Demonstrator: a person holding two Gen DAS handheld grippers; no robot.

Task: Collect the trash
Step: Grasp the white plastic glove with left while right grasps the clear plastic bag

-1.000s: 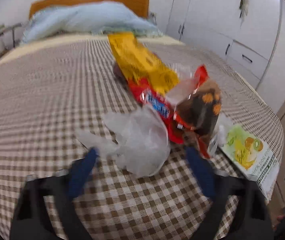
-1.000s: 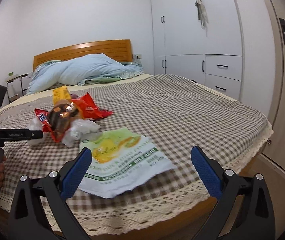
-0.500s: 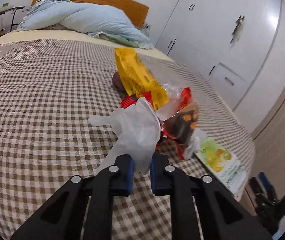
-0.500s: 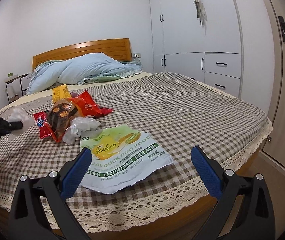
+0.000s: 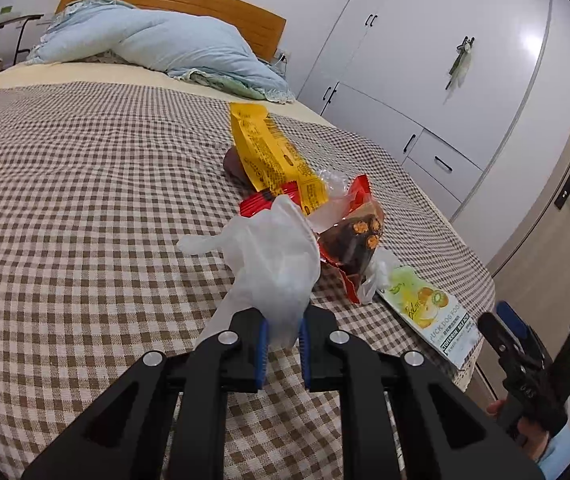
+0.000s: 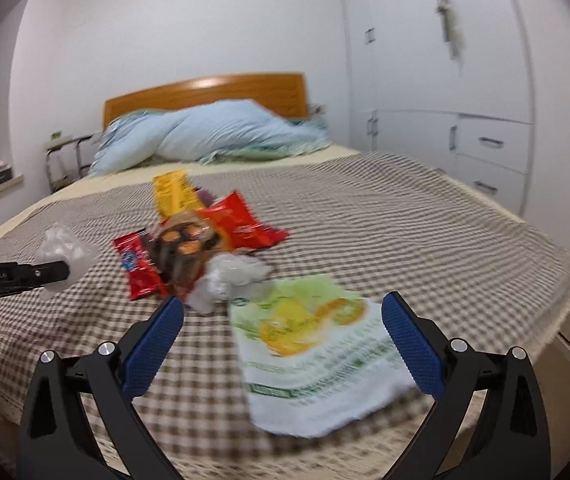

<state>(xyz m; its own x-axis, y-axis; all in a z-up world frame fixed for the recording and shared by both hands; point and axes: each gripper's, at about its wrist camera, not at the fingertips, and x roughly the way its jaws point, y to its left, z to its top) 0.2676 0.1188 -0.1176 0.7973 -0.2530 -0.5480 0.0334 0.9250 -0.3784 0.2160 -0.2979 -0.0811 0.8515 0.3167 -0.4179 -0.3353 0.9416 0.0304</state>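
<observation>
Checked brown-and-white bedspread (image 5: 85,208) fills your view, and everything sits on it. Nearest you, your left gripper (image 5: 281,344) is clamped on a crumpled clear plastic bag (image 5: 273,256), lifted off the cover. Your right gripper (image 6: 283,336) is spread wide with nothing between the pads, over the near end of a green-and-white dog food pouch (image 6: 313,356). Just beyond lie a brown snack packet (image 5: 351,240), red wrappers (image 6: 245,224) and a yellow wrapper (image 5: 265,152). Farther back, a blue duvet (image 5: 153,48) rests against the wooden headboard (image 5: 189,4).
</observation>
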